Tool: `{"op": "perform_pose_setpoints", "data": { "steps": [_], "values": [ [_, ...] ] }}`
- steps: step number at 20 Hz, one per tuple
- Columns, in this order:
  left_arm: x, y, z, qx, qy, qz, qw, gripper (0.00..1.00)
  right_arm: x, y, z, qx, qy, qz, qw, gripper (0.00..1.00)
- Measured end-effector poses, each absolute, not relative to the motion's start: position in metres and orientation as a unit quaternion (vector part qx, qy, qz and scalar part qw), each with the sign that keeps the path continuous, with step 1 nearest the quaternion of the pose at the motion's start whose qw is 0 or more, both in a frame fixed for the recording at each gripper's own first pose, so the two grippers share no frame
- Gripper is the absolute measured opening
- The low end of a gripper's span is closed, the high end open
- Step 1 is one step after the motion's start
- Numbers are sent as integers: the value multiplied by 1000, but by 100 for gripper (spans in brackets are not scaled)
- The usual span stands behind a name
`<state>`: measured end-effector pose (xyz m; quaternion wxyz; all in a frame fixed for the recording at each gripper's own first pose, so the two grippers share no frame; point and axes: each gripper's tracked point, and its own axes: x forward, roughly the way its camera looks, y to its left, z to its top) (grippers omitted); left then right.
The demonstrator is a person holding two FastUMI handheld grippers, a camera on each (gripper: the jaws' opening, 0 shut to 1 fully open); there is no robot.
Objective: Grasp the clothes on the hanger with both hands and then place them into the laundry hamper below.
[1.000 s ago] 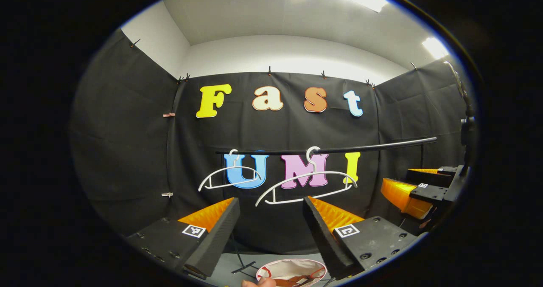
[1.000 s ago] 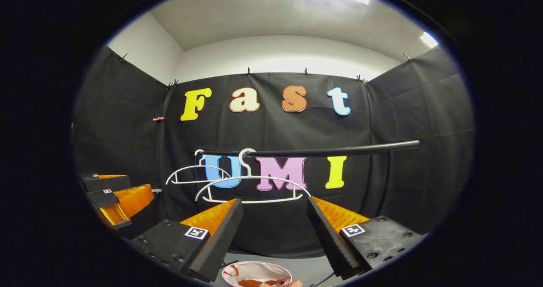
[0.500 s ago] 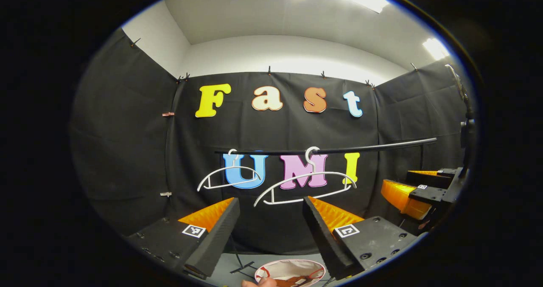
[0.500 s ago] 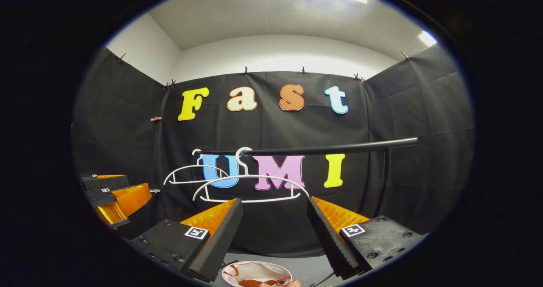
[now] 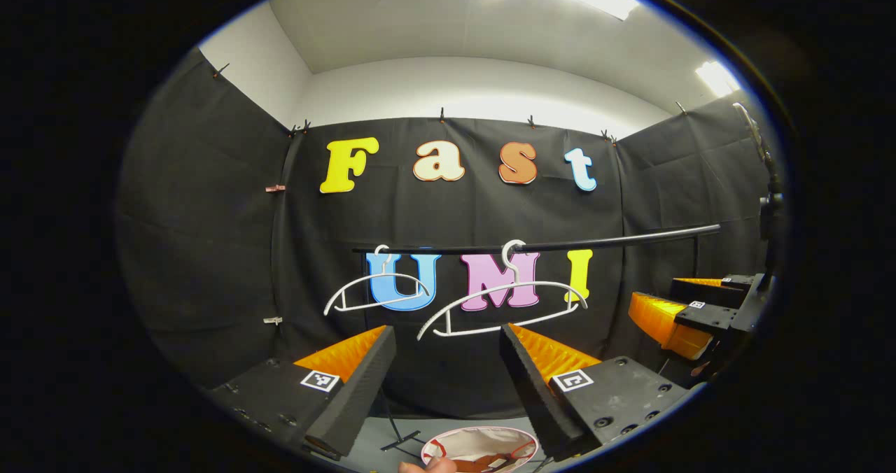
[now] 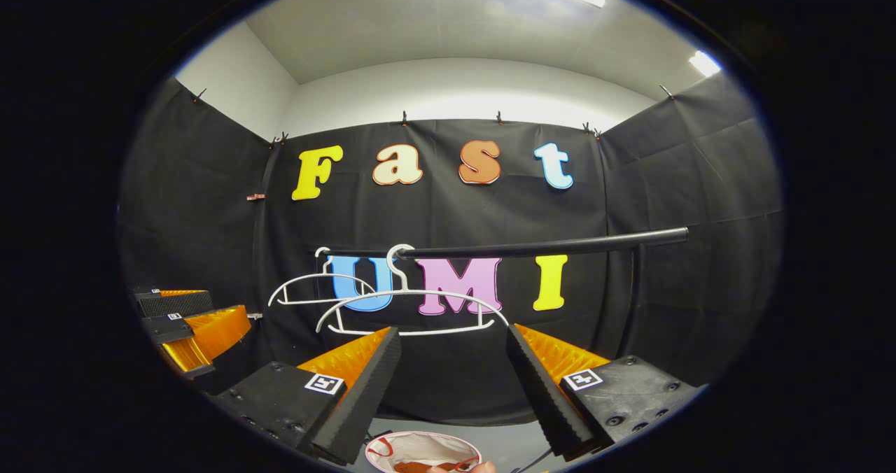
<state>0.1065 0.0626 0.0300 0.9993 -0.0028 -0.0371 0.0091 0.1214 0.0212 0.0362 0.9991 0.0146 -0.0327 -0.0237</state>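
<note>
Low in the left gripper view, left tool (image 5: 448, 371) is spread wide, nothing between its fingers. Ahead of it a black rail (image 5: 560, 244) runs across the booth wall with two bare white hangers on it: far hanger (image 5: 378, 292) to the left, near hanger (image 5: 504, 306) just above the gap between the fingers. Below, at the bottom edge, white laundry hamper (image 5: 479, 447) stands on the grey floor (image 5: 374, 445) with an orange-brown garment (image 5: 483, 464) inside; a fingertip (image 5: 427, 467) pokes in beside the rim. Right tool (image 5: 689, 312) sits off to the right below the rail end, fingers apart. Low in the right gripper view, right tool (image 6: 451, 375) is likewise released and empty. Same rail (image 6: 546, 248), far hanger (image 6: 315, 287) and near hanger (image 6: 413, 312) ahead, both without clothes. Hamper (image 6: 420, 448) directly beneath, garment (image 6: 420, 467) lying in it, fingertip (image 6: 481, 467) at its right rim. Left tool (image 6: 189, 326) is at the left edge, also parted.
</note>
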Motion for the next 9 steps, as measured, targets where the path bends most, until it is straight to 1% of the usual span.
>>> {"op": "perform_pose_setpoints", "data": {
  "steps": [9],
  "values": [
    [104,64,31,-2,-39,10,999,94,120,24,38,13,-35,-23,999,98]
  ]
}}
